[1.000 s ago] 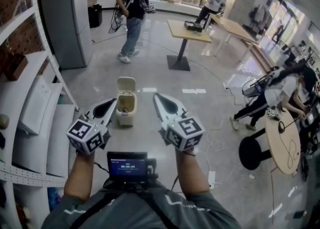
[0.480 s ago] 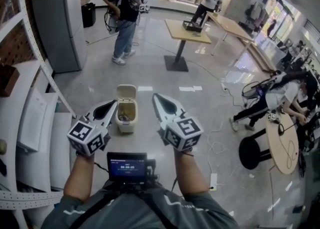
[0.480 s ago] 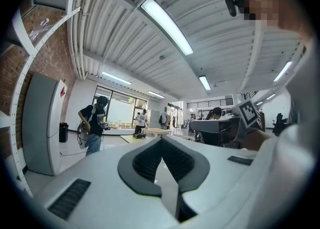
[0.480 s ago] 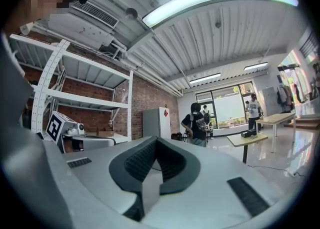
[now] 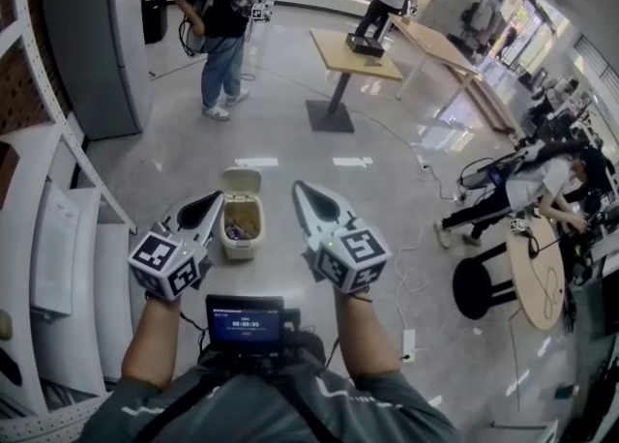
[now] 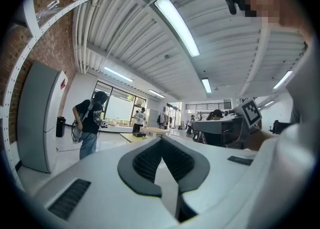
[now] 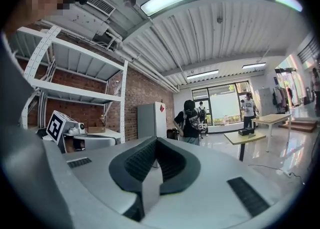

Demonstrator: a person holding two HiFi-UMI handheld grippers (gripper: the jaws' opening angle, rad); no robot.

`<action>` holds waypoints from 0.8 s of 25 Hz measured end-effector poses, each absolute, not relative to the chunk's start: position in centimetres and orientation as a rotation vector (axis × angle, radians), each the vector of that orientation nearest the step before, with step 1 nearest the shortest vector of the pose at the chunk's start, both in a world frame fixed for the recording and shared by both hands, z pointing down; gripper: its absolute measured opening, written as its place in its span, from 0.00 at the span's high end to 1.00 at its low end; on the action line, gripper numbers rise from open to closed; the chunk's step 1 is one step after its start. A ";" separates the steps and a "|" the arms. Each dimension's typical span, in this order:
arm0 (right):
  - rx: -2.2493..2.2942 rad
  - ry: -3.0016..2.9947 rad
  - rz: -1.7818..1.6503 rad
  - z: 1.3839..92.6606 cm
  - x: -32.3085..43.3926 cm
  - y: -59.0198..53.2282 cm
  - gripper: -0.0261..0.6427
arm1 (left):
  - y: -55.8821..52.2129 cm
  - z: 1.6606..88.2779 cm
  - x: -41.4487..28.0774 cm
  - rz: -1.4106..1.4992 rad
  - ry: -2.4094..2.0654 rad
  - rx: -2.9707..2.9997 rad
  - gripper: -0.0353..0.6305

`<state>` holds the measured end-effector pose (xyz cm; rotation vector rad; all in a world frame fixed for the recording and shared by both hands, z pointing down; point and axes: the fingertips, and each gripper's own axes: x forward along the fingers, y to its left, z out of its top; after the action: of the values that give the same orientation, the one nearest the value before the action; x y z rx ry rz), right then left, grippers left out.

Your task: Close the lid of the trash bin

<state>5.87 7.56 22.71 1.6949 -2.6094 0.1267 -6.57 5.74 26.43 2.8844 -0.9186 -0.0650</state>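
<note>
Glossy grey floor [image 5: 290, 141] of a large open workroom, seen from a head camera looking down. Nearest, a small dark screen [image 5: 246, 320] sits at the wearer's chest. Just beyond it, two forearms hold white leaf-shaped tongs. The left gripper [image 5: 213, 199] and right gripper [image 5: 302, 190] both have their jaws pressed together, and each gripper's own view shows nothing pinched.

Between and just beyond their tips stands a small cream plastic trash bin [image 5: 239, 248], on the floor near the white metal shelving [image 5: 58, 238] along the left side. Its cream hinged lid [image 5: 242, 181] stands upright at the far rim, with dark contents showing inside. Neither gripper touches it, so closing has not begun and the whole task remains.

Farther off are a wooden pedestal table [image 5: 353, 49] and a standing person in dark clothes [image 5: 218, 25].

Compared with a second ago, the bin sits slightly lower in view, with the lid just as open and the tongs held alike.
</note>
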 end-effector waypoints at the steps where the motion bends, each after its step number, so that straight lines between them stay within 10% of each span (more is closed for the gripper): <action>1: 1.691 -2.604 0.124 22.7 5.7 7.3 0.94 | 5.5 26.3 -6.7 -0.074 -0.916 2.883 0.95; 20: 1.599 -2.690 0.100 22.5 3.9 -1.0 0.94 | -1.7 26.0 -8.7 -0.065 -1.024 2.883 0.95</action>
<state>3.92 -1.01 22.46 1.5990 -2.6897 0.0998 -8.67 -1.74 25.96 2.8832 -1.0242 -0.0649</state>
